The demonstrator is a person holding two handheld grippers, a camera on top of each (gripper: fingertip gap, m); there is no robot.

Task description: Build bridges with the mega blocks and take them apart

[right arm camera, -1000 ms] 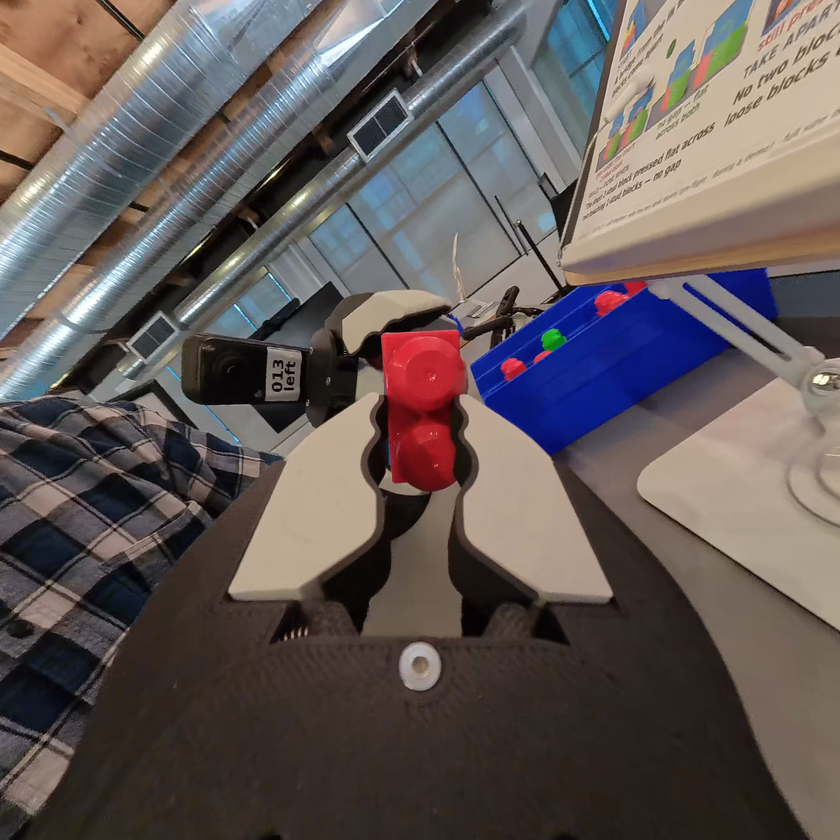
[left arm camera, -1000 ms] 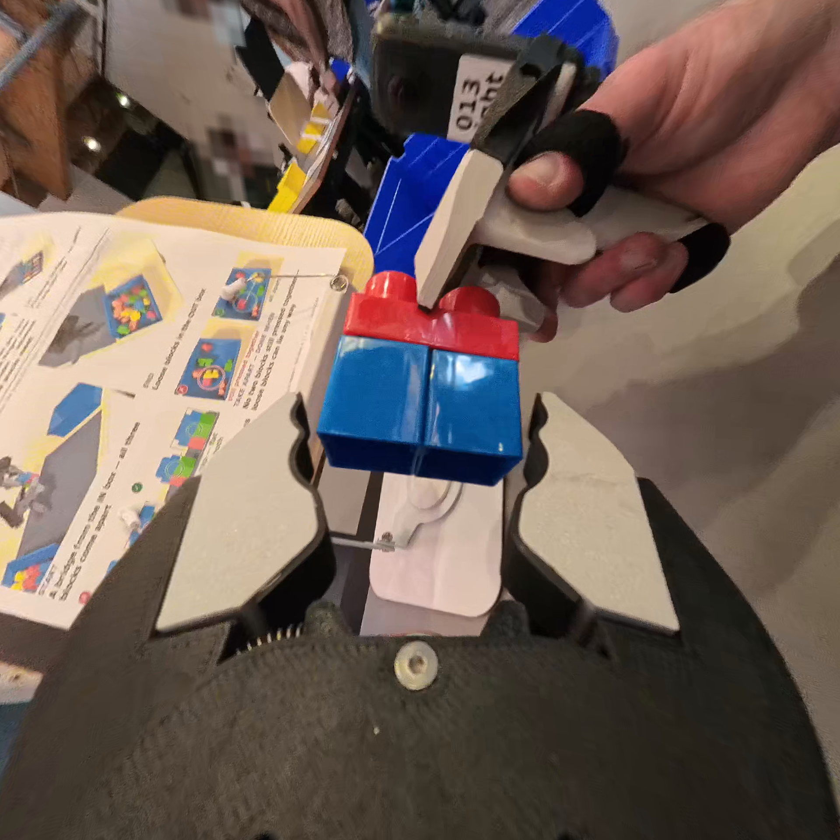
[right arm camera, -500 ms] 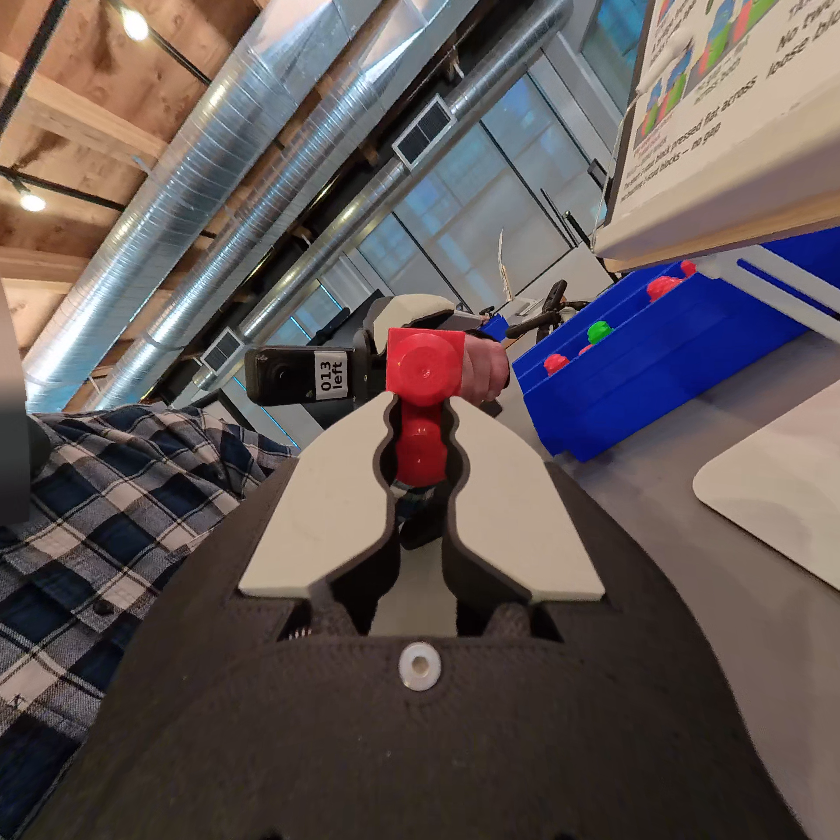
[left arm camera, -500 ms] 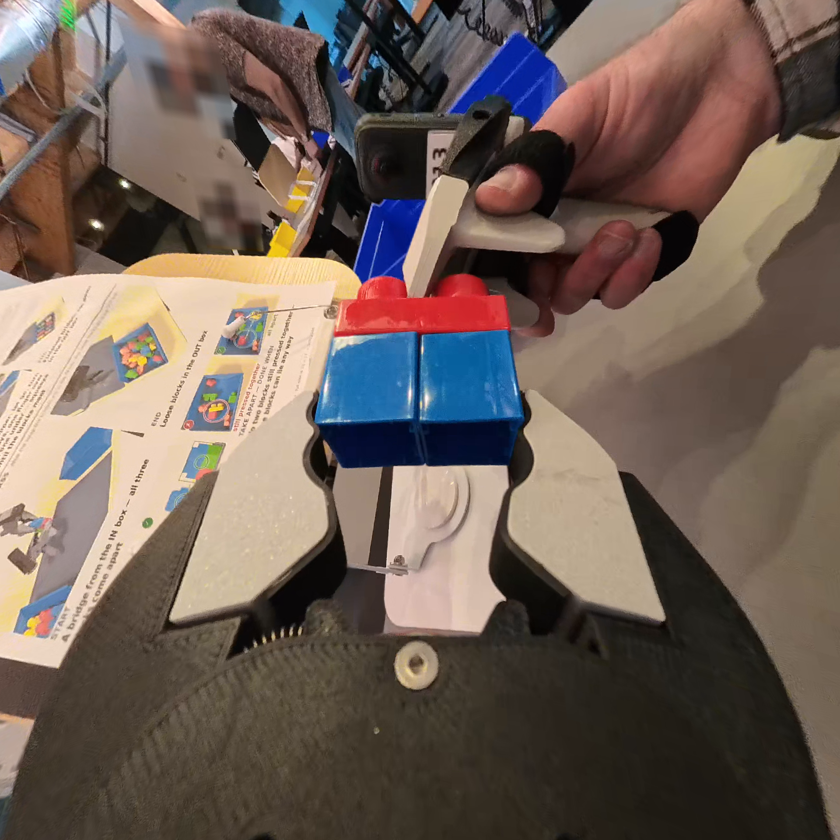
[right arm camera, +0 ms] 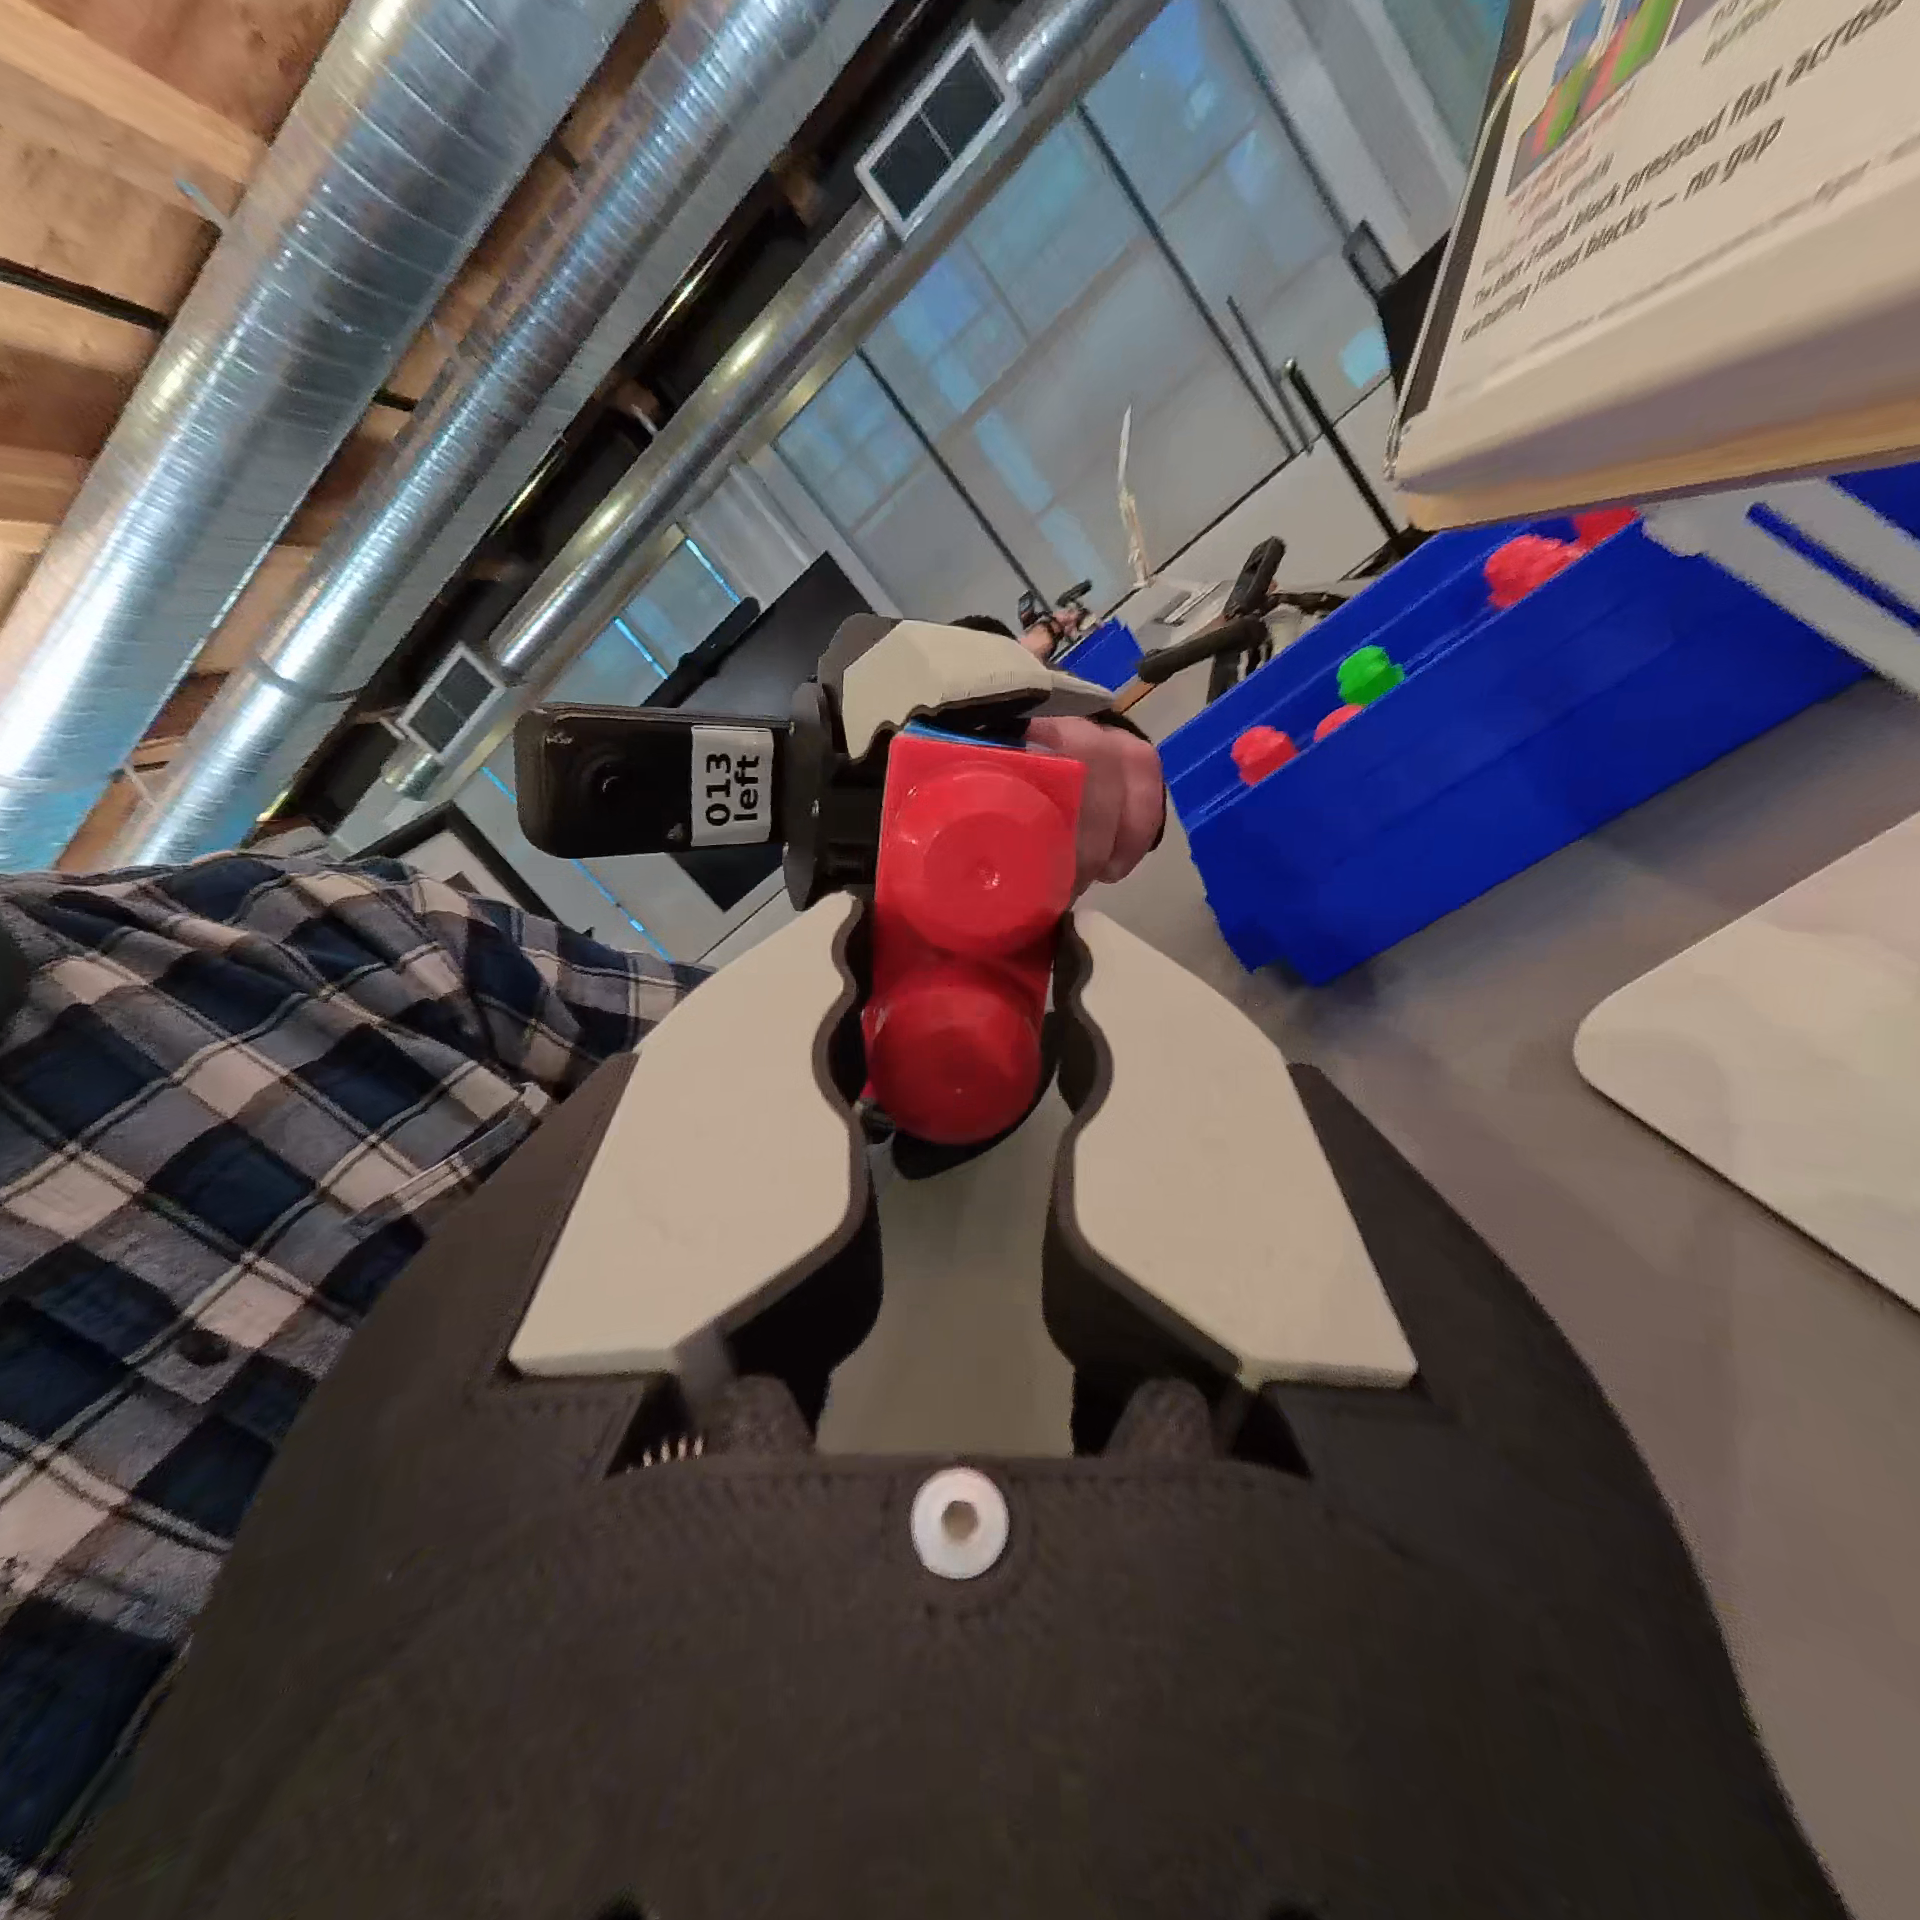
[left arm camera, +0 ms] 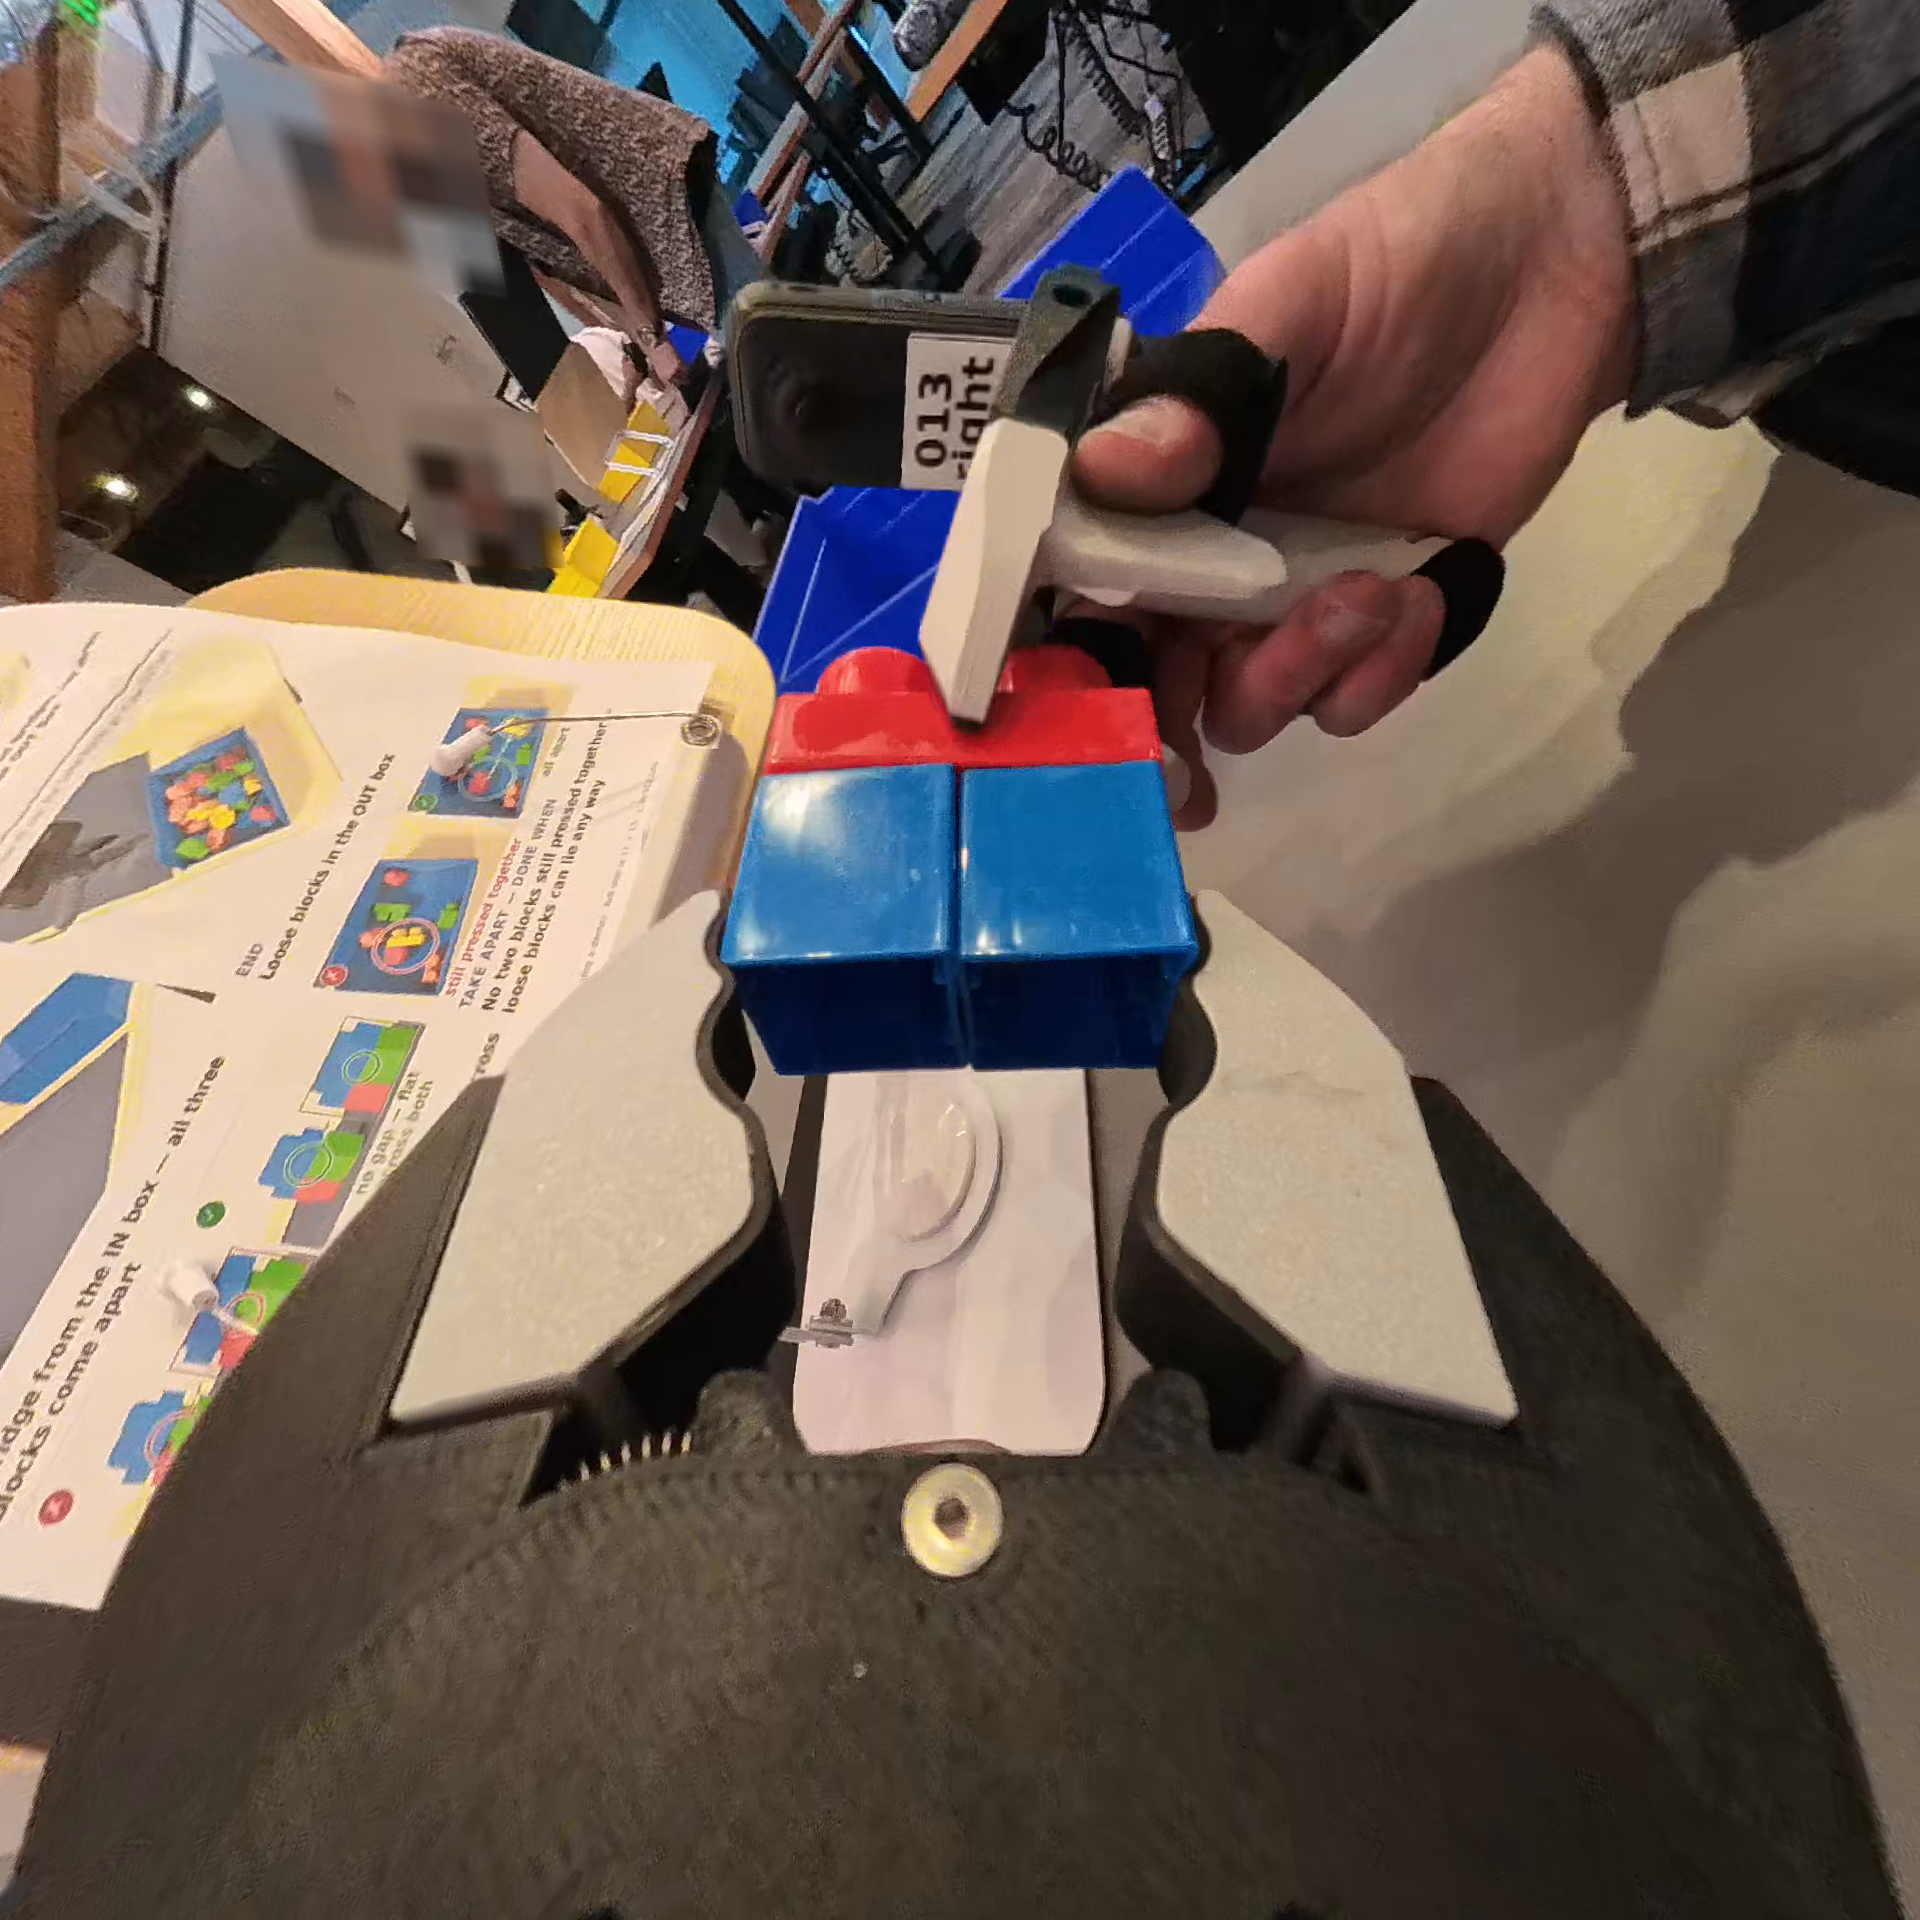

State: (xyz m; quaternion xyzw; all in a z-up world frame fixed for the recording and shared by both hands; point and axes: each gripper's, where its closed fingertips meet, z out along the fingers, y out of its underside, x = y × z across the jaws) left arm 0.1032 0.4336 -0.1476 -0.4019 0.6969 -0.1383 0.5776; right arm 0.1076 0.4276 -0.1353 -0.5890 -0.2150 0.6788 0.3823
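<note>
At the left, an instruction sheet [left arm camera: 343,935] lies on a wooden board [left arm camera: 499,623] raised above the grey worktop [left arm camera: 1662,1039]. Just right of it the left tongs [left arm camera: 958,966] are clamped on two blue blocks [left arm camera: 956,883] set side by side, one pad against each outer face. A red block [left arm camera: 883,727] spans the tops of both, and the three are held off the worktop. From the far side the right tongs [right arm camera: 961,971] close on the red block's long sides, a pad on each, with one white finger [left arm camera: 987,561] lying between its two studs. To the right, a hand [left arm camera: 1403,364] in a plaid sleeve holds those tongs. A blue bin [right arm camera: 1507,790] with loose blocks stands on the worktop under the board.
</note>
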